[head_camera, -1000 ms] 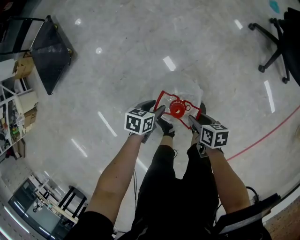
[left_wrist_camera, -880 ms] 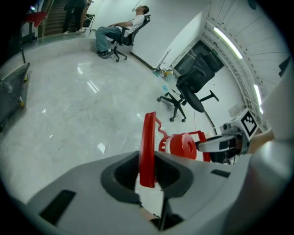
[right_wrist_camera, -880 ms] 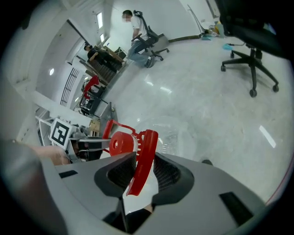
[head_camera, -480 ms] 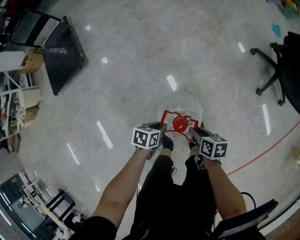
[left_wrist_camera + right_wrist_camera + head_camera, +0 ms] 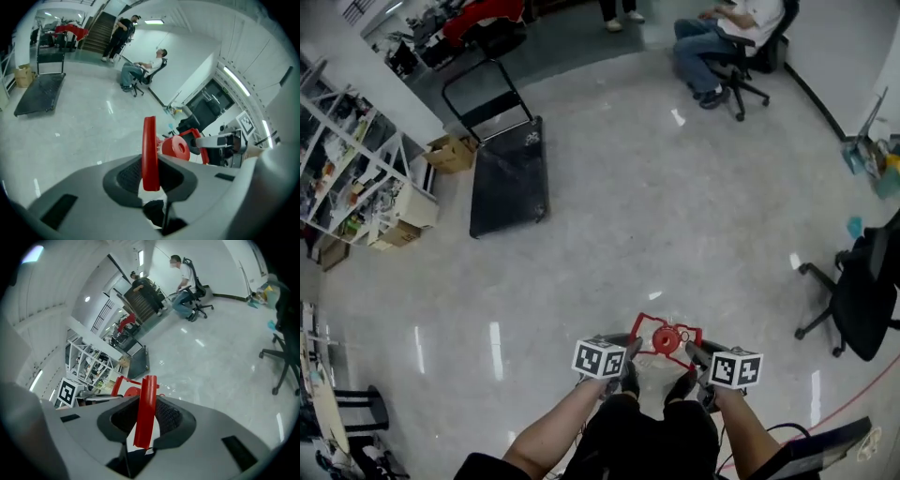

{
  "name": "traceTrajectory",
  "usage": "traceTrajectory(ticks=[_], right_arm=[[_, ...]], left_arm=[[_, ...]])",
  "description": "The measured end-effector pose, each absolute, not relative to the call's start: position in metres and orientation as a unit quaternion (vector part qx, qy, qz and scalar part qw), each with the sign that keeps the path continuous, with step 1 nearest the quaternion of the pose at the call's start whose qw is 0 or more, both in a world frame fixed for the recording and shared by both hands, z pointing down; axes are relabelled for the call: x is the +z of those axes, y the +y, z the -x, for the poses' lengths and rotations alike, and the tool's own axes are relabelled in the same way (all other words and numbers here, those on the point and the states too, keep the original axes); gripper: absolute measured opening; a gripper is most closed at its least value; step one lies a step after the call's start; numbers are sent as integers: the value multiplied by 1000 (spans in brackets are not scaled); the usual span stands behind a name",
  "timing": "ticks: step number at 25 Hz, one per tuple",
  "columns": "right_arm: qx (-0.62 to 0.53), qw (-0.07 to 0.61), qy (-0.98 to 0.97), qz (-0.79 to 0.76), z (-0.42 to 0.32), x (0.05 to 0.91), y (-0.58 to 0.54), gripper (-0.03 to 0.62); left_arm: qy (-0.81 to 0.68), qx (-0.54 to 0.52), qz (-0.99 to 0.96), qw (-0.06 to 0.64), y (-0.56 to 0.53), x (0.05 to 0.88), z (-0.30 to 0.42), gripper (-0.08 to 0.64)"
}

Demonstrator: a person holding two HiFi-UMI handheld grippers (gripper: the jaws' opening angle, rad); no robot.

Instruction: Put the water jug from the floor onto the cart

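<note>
The left gripper (image 5: 628, 352) has just been closing its jaws, and they now clamp the left bar of a red handle (image 5: 150, 154). The right gripper (image 5: 694, 354) has closed the same way and grips the right bar. The handle frames the neck of the water jug (image 5: 659, 368), which hangs between the two grippers, just in front of the person's legs and above the floor (image 5: 656, 216). The jug stands upright with its long axis vertical, and its red cap (image 5: 666, 339) points up.

The flat black cart (image 5: 508, 183) sits well apart to the far left, its long side running near to far and its push bar at the far end. Bare floor lies between jug and cart. Shelves (image 5: 352, 183) line the left edge, with a cardboard box (image 5: 448, 152) just beside the cart. An office chair (image 5: 848, 305) stands near on the right, and a seated person (image 5: 722, 33) is far off.
</note>
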State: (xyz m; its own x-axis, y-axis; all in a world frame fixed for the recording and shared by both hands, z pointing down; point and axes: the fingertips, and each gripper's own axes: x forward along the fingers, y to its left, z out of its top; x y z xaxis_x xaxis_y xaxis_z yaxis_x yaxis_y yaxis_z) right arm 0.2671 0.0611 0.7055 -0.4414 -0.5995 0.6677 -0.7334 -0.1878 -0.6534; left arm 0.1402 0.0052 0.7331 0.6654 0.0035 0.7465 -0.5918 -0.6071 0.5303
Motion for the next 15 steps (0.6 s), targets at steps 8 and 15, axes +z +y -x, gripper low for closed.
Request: traceTrajectory(ticks=[8,15], right_arm=[[487,60,-717,-495,-251,576,-21,98],[428,53,-771,-468,-215,494,-94,98]], left_arm=[[-261,259,-853,371,-59,593,-117,64],[-312,180,-869,338,-118,512,-80,66]])
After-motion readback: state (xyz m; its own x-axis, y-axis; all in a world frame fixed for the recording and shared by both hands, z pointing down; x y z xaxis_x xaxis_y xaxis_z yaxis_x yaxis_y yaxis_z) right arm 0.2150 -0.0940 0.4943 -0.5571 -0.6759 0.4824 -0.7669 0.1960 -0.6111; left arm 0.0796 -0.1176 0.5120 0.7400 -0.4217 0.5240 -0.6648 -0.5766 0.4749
